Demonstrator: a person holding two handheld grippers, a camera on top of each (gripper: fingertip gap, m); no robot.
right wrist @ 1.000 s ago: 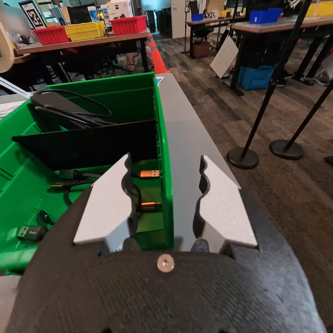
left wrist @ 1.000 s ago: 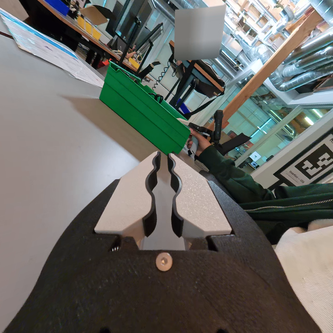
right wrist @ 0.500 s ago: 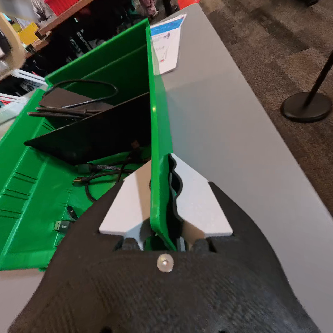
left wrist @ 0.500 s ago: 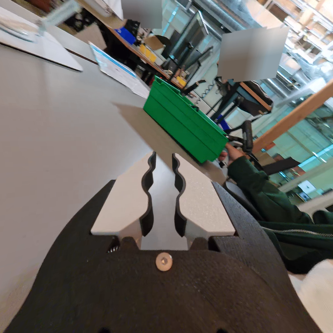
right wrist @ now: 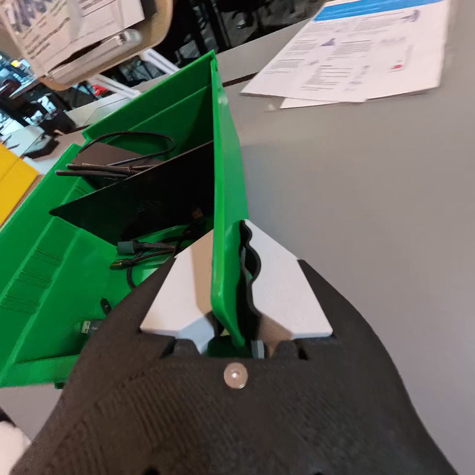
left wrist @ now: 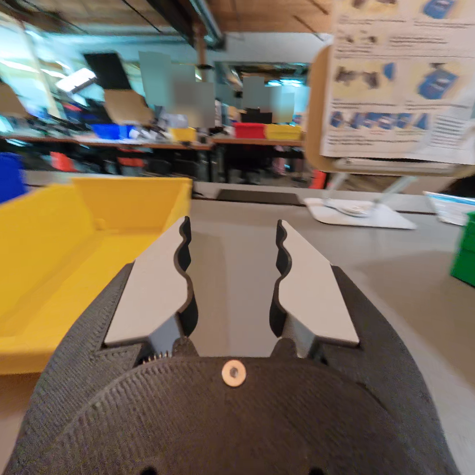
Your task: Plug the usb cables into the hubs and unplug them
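— What's the risk here?

— The right gripper (right wrist: 226,259) is clamped on the right wall of the green bin (right wrist: 226,180), one finger inside, one outside. As I judge it, a pull or a tilt on that thin wall could tip the bin, and then the cables (right wrist: 151,248) would slide toward the low corner or spill onto the table (right wrist: 359,231). The grip sits near the bin's near corner, so it may twist rather than slide straight.

— And the left one?

— The left gripper (left wrist: 232,226) is released, its jaws spread wide over bare table and holding nothing. It sits just beside the right wall of a yellow bin (left wrist: 84,231). The view is blurred, so a swing could knock that wall.

— What's in the bins?

— A black divider (right wrist: 144,203) splits the green bin. The near compartment holds the loose cables: a braided one with a grey plug, a thin one with a gold tip, and a plug at the near wall. The far compartment holds a flat black hub (right wrist: 113,156) with a dark lead looped over it. Nothing looks plugged in. The yellow bin shows no contents in the part I can see.

— Anything else nearby?

— Papers (right wrist: 359,56) at the table's far edge, and a stand (left wrist: 359,213) carrying a printed sheet.
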